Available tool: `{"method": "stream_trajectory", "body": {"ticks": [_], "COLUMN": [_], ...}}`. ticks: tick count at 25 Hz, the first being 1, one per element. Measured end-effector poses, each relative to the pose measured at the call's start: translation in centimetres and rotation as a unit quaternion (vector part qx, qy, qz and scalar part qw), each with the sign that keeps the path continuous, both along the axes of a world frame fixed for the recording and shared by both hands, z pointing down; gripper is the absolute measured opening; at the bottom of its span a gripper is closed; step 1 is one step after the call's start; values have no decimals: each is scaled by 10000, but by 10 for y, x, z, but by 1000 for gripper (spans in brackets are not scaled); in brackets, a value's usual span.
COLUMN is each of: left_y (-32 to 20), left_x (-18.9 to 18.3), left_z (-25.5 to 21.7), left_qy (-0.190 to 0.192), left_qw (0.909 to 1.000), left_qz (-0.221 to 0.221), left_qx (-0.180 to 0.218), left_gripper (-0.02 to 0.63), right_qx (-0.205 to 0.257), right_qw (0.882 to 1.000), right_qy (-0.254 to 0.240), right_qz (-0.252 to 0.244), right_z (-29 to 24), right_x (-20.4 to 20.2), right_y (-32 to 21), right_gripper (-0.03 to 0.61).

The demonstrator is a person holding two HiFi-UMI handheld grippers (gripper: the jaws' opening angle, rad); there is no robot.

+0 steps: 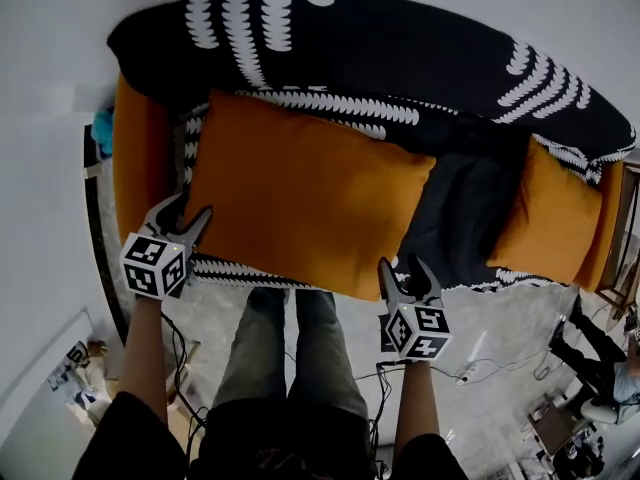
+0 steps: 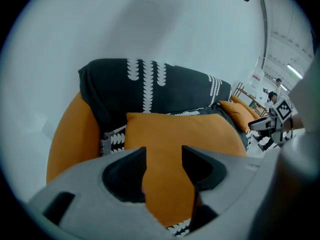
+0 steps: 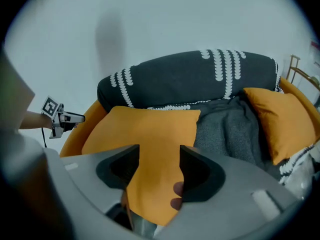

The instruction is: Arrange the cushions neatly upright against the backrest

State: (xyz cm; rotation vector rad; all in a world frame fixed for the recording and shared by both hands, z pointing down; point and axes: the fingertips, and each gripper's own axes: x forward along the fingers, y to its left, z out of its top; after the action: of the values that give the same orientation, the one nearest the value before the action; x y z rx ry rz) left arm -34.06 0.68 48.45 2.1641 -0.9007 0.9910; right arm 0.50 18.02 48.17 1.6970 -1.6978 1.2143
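Note:
A large orange cushion [image 1: 300, 193] lies flat on the sofa seat, its back edge near the backrest [image 1: 400, 48], which is draped in a black throw with white patterns. A smaller orange cushion [image 1: 555, 213] leans at the sofa's right end. My left gripper [image 1: 186, 218] stands open at the large cushion's front left corner. My right gripper [image 1: 402, 268] stands open at its front right corner. In the left gripper view the large cushion [image 2: 180, 129] shows between the left gripper's [image 2: 164, 151] parted jaws. In the right gripper view, the large cushion [image 3: 145, 129] fills the right gripper's [image 3: 159, 151] gap.
A dark grey blanket [image 1: 465, 203] covers the seat between the two cushions. The orange armrest [image 1: 140, 153] rises at the left. Cables [image 1: 470, 373] trail over the floor in front of the sofa, by the person's legs [image 1: 290, 358]. A wooden frame [image 1: 625, 238] stands at the right.

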Motion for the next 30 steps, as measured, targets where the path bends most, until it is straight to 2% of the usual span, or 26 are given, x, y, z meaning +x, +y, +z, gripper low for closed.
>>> {"method": "stream_trajectory", "body": {"ticks": [4, 9, 15, 21, 27, 30], "left_y": [-8, -2, -9, -14, -16, -14], "left_x": [10, 12, 2, -11, -2, 1], "left_z": [32, 70, 91, 115, 121, 131], "left_qy": [64, -224, -400, -462, -398, -224], "left_qw": [9998, 9994, 9988, 9976, 9961, 9949], "left_qz": [-19, 64, -28, 115, 265, 185], "left_qx": [-176, -255, -264, -505, -737, -967], "left_gripper": [252, 311, 366, 440, 443, 443], "right_qx": [-172, -313, -391, -600, -749, -848], "right_qw": [9998, 9992, 9988, 9972, 9945, 9922], "right_qy": [-16, -183, -266, -454, -670, -890], "right_qz": [85, 175, 142, 27, -307, -224], "right_z": [31, 69, 93, 117, 125, 136], "right_x": [8, 18, 24, 15, 15, 19], "right_y": [5, 17, 13, 11, 2, 4], "right_gripper": [288, 321, 337, 388, 391, 439]}}
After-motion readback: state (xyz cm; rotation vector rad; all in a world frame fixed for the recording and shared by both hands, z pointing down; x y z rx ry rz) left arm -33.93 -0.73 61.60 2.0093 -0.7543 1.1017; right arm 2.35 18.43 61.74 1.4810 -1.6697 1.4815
